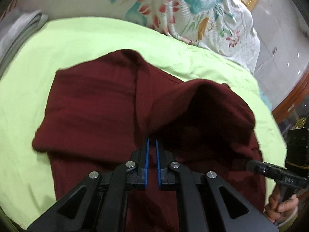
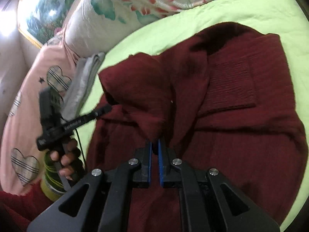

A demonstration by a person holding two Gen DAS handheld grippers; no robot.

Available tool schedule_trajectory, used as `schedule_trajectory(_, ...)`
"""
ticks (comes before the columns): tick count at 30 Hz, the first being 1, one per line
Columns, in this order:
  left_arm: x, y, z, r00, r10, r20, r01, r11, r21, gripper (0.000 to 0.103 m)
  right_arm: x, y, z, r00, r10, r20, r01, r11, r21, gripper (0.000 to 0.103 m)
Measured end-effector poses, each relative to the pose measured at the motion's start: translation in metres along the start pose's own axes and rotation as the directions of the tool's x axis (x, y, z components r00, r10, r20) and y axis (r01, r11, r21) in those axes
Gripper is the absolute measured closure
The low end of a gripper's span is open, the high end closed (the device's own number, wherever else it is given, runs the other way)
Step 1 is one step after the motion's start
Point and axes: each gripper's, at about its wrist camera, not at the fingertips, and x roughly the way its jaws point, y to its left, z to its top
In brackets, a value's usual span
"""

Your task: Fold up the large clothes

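A folded grey cloth (image 1: 23,27) lies at the far left edge of the lime-green bedsheet (image 1: 96,38), beside a pink quilt with plaid hearts (image 2: 29,100). The maroon garment (image 1: 92,104) is spread across the middle of the sheet, partly doubled over itself, with a ribbed panel (image 2: 229,85) showing on its right side. The left gripper (image 1: 152,142) has its blue-padded fingers drawn nearly together on a raised fold of the maroon fabric, which tents up from the jaws. In the right wrist view, the left hand (image 2: 65,158) wraps that tool's handle. The right gripper (image 2: 154,145) is likewise pinched onto a lifted fold of the garment. Behind the sheet sits a white floral quilt (image 1: 202,9). At far right, the right hand (image 1: 280,206) grasps its tool's handle.
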Motion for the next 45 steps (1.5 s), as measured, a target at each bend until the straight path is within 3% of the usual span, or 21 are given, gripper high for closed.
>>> schedule_trajectory(2, -0.009, 0.008, -0.001, 1.0, -0.021, 0.004, 0.021, 0.999, -0.034, 0.096, -0.011, -0.006, 0.006, 0.999, 0.032, 0.025, -0.033, 0.999, 0.038, 0.095)
schedule_trajectory(4, -0.012, 0.02, 0.004, 0.996, -0.088, -0.01, 0.087, 0.991, -0.1, 0.092, -0.02, -0.014, 0.019, 0.996, 0.068, 0.062, -0.073, 0.994, 0.087, 0.095)
schedule_trajectory(7, -0.01, 0.04, 0.015, 0.978, -0.209, -0.023, 0.197, 0.949, -0.244, 0.091, -0.026, -0.029, 0.036, 0.984, 0.141, 0.112, -0.159, 0.971, 0.178, 0.095)
schedule_trajectory(11, 0.009, 0.049, 0.03, 0.94, -0.328, -0.094, 0.276, 0.894, -0.353, 0.088, -0.015, -0.044, 0.062, 0.995, 0.044, 0.091, -0.063, 0.972, 0.227, 0.083)
schedule_trajectory(14, 0.029, 0.053, 0.032, 0.89, -0.432, -0.149, 0.328, 0.831, -0.449, 0.088, 0.006, -0.054, 0.075, 1.0, 0.008, 0.029, -0.016, 0.966, 0.257, 0.08)
schedule_trajectory(16, 0.038, 0.062, 0.033, 0.851, -0.505, -0.143, 0.366, 0.766, -0.528, 0.088, 0.016, -0.055, 0.077, 1.0, 0.023, 0.008, -0.024, 0.964, 0.265, 0.078)
schedule_trajectory(18, 0.041, 0.073, 0.036, 0.832, -0.547, -0.094, 0.4, 0.707, -0.583, 0.088, 0.024, -0.056, 0.078, 0.999, 0.053, 0.001, -0.051, 0.959, 0.279, 0.059)
schedule_trajectory(20, 0.043, 0.084, 0.041, 0.828, -0.555, -0.075, 0.4, 0.68, -0.614, 0.088, 0.024, -0.058, 0.076, 0.998, 0.067, 0.009, -0.067, 0.953, 0.296, 0.043)
schedule_trajectory(21, 0.046, 0.087, 0.042, 0.823, -0.564, -0.067, 0.404, 0.663, -0.63, 0.088, 0.023, -0.06, 0.075, 0.998, 0.069, 0.015, -0.07, 0.951, 0.301, 0.042)
schedule_trajectory(24, 0.055, 0.087, 0.048, 0.821, -0.564, -0.089, 0.381, 0.657, -0.65, 0.088, 0.02, -0.065, 0.074, 0.998, 0.052, 0.03, -0.059, 0.945, 0.321, 0.042)
schedule_trajectory(26, 0.058, 0.089, 0.048, 0.806, -0.587, -0.069, 0.389, 0.615, -0.686, 0.088, 0.018, -0.068, 0.074, 0.999, 0.036, 0.035, -0.046, 0.942, 0.332, 0.042)
schedule_trajectory(28, 0.053, 0.095, 0.048, 0.808, -0.589, -0.019, 0.407, 0.58, -0.706, 0.088, 0.016, -0.064, 0.075, 0.999, 0.03, 0.031, -0.039, 0.948, 0.315, 0.041)
schedule_trajectory(31, 0.044, 0.09, 0.046, 0.83, -0.557, -0.035, 0.391, 0.626, -0.674, 0.083, 0.014, -0.027, 0.078, 0.995, 0.085, 0.05, -0.091, 0.985, 0.147, 0.041)
schedule_trajectory(34, 0.047, 0.088, 0.042, 0.824, -0.565, -0.05, 0.382, 0.618, -0.687, 0.078, 0.037, 0.02, 0.08, 1.0, 0.012, -0.018, -0.013, 0.998, -0.06, 0.04)
schedule_trajectory(36, 0.044, 0.089, 0.042, 0.848, -0.528, -0.047, 0.357, 0.634, -0.686, 0.064, 0.057, 0.038, 0.077, 0.997, -0.057, -0.057, 0.047, 0.986, -0.159, 0.04)
schedule_trajectory(38, 0.038, 0.091, 0.045, 0.867, -0.496, -0.038, 0.343, 0.651, -0.677, 0.03, 0.073, 0.042, 0.072, 0.986, -0.147, -0.074, 0.128, 0.968, -0.216, 0.041)
schedule_trajectory(39, 0.034, 0.091, 0.046, 0.875, -0.483, -0.039, 0.336, 0.663, -0.669, 0.024, 0.076, 0.041, 0.069, 0.983, -0.172, -0.07, 0.152, 0.962, -0.227, 0.063)
schedule_trajectory(41, 0.03, 0.089, 0.049, 0.885, -0.463, -0.042, 0.33, 0.69, -0.645, 0.02, 0.073, 0.034, 0.064, 0.986, -0.14, -0.092, 0.119, 0.972, -0.202, 0.09)
schedule_trajectory(42, 0.032, 0.086, 0.052, 0.887, -0.459, -0.058, 0.322, 0.703, -0.634, 0.02, 0.067, 0.029, 0.06, 0.99, -0.098, -0.1, 0.078, 0.979, -0.186, 0.09)
schedule_trajectory(45, 0.041, 0.085, 0.052, 0.878, -0.473, -0.077, 0.321, 0.699, -0.639, 0.02, 0.048, 0.031, 0.047, 0.992, -0.056, -0.115, 0.029, 0.974, -0.224, 0.092)
